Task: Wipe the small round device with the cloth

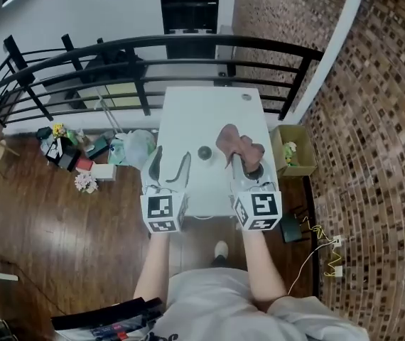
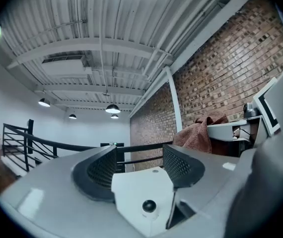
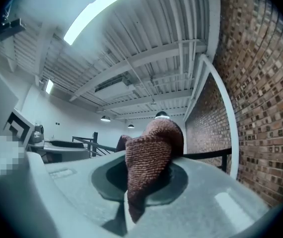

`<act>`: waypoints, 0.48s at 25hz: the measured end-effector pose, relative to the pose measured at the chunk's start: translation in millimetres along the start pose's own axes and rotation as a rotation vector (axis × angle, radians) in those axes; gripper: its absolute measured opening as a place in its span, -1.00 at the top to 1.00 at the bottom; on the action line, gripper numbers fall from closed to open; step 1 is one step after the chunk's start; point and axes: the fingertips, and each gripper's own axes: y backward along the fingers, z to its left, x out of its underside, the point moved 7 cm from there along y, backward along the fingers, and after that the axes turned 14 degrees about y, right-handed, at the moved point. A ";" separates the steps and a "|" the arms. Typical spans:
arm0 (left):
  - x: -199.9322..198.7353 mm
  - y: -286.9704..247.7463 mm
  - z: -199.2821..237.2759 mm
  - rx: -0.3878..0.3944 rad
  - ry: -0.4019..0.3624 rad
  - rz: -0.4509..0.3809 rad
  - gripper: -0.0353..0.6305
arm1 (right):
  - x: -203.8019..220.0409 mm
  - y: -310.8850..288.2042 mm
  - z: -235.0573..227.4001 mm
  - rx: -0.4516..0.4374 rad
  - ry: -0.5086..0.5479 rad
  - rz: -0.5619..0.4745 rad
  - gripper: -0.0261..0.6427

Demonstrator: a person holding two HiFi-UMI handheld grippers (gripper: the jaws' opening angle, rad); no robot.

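Note:
The small round device [image 1: 204, 153], white with a dark dome, stands near the middle of the white table [image 1: 209, 112]. In the left gripper view the device [image 2: 149, 207] shows low between my jaws, apart from them. My left gripper [image 1: 173, 155] hovers just left of it, jaws apart and empty; in its own view the left gripper [image 2: 140, 160] frames bare table [image 2: 136, 185]. My right gripper [image 1: 245, 160] is shut on a brown cloth [image 1: 236, 142] right of the device. The cloth [image 3: 149, 162] bunches up and hangs down between that right gripper's [image 3: 141, 177] jaws.
A black metal railing [image 1: 153, 55] runs behind the table, with a dark screen [image 1: 189, 11] beyond. A cardboard box [image 1: 293, 149] sits on the floor at the right by the brick wall [image 1: 373, 119]. Bags and clutter [image 1: 82, 151] lie left. A small grey disc [image 1: 246, 97] rests at the table's far end.

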 end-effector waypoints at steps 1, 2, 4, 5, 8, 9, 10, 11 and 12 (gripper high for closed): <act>-3.0 -8.8 -2.3 -0.007 -0.004 -0.015 -0.01 | -0.8 -9.4 -9.2 -0.010 -0.006 -0.019 0.84; -4.8 -16.4 -4.1 -0.011 -0.004 -0.024 -0.01 | -0.6 -16.7 -16.9 -0.018 -0.013 -0.032 0.84; -2.8 -29.1 -5.9 -0.018 -0.004 -0.032 -0.01 | 5.9 -28.2 -28.0 -0.032 -0.028 -0.035 0.84; 1.4 -34.8 -5.5 -0.021 -0.007 -0.025 -0.01 | 12.6 -34.5 -31.6 -0.041 -0.037 -0.027 0.84; 22.1 -48.6 0.5 -0.025 -0.020 0.035 -0.07 | 39.3 -54.7 -38.1 -0.054 -0.064 0.029 0.84; 29.1 -51.4 4.4 -0.025 -0.017 0.056 -0.08 | 47.2 -60.3 -38.8 -0.052 -0.065 0.049 0.83; 35.5 -53.9 9.5 -0.022 -0.011 0.075 -0.08 | 53.7 -65.4 -38.6 -0.050 -0.064 0.065 0.83; 41.7 -56.2 15.3 -0.019 -0.005 0.094 -0.09 | 59.2 -69.7 -37.5 -0.049 -0.067 0.079 0.84; 48.2 -57.9 21.2 -0.018 0.002 0.114 -0.12 | 64.5 -72.5 -36.0 -0.049 -0.071 0.096 0.83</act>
